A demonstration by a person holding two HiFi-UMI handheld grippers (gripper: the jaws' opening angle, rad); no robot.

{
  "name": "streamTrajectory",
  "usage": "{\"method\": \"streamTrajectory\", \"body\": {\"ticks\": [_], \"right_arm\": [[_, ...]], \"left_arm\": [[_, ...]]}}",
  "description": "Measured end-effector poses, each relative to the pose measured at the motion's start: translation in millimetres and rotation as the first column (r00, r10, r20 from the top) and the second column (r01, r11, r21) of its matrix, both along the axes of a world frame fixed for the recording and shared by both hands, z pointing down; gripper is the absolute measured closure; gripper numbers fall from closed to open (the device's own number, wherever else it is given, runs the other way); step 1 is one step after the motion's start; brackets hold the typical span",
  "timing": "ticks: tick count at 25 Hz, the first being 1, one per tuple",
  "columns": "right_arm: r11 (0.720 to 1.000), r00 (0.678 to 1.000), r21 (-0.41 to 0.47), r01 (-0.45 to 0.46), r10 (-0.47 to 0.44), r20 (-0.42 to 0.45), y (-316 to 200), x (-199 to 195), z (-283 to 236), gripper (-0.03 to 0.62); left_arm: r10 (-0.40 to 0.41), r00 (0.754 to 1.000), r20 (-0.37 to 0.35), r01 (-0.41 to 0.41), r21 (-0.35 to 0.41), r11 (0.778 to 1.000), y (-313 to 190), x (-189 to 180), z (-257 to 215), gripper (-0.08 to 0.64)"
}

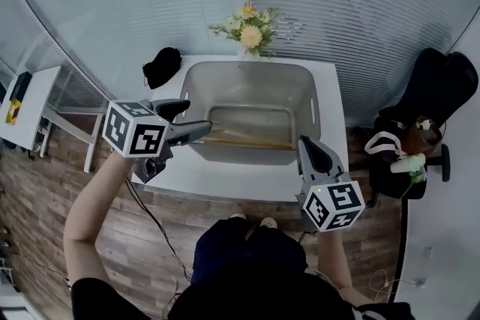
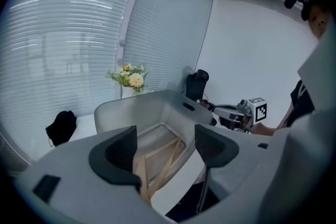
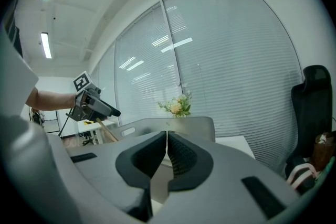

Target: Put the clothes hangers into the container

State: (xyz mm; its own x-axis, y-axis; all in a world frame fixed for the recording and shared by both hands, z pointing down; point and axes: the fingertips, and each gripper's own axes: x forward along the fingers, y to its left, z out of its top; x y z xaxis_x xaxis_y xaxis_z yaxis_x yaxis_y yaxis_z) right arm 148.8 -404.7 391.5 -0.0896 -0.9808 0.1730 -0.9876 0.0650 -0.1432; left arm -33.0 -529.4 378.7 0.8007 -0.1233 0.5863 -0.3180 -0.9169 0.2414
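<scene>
Right gripper (image 1: 306, 146) is nearest, at the near right corner of the grey container (image 1: 247, 86), jaws pressed together on nothing. The container sits on a white bench (image 1: 335, 120) and holds one wooden hanger (image 1: 247, 139) along its near wall. Left gripper (image 1: 193, 118) is over the near left rim, jaws wide apart, the hanger's end beside one jaw. Flowers (image 1: 249, 30) stand behind.

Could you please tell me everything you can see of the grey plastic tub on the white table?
The grey plastic tub is rectangular with rounded corners, smooth sloping walls and a cut-out handle slot in each short side. It stands upright with its top open on the white table, towards the table's far edge. Inside, pale wooden clothes hangers lie low along its near wall.
</scene>
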Motion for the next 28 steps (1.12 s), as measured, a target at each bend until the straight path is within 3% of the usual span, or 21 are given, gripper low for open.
{"method": "streamTrajectory", "body": {"ticks": [4,11,20,28], "right_arm": [[1.000,1.000,0.002,0.009,-0.009,-0.002,0.2,-4.3,-2.3,0.561],[1.000,1.000,0.003,0.021,-0.021,-0.004,-3.6,-8.8,-4.9,0.561],[0.999,0.999,0.014,0.033,-0.033,-0.009,-9.5,-12.2,-9.9,0.561],[0.998,0.998,0.022,0.064,-0.063,-0.017,-15.8,-20.4,-15.8,0.561]], "left_arm": [[0.015,0.997,-0.080,-0.007,0.090,0.996,9.3,4.7,-30.0,0.221],[0.010,0.991,-0.135,0.017,0.198,0.980,24.1,2.3,-45.0,0.221],[-0.039,0.954,-0.298,0.096,0.180,0.979,44.1,1.2,-55.7,0.222],[-0.178,0.889,-0.422,0.235,0.087,0.968,54.4,-18.2,-41.9,0.228]]}}
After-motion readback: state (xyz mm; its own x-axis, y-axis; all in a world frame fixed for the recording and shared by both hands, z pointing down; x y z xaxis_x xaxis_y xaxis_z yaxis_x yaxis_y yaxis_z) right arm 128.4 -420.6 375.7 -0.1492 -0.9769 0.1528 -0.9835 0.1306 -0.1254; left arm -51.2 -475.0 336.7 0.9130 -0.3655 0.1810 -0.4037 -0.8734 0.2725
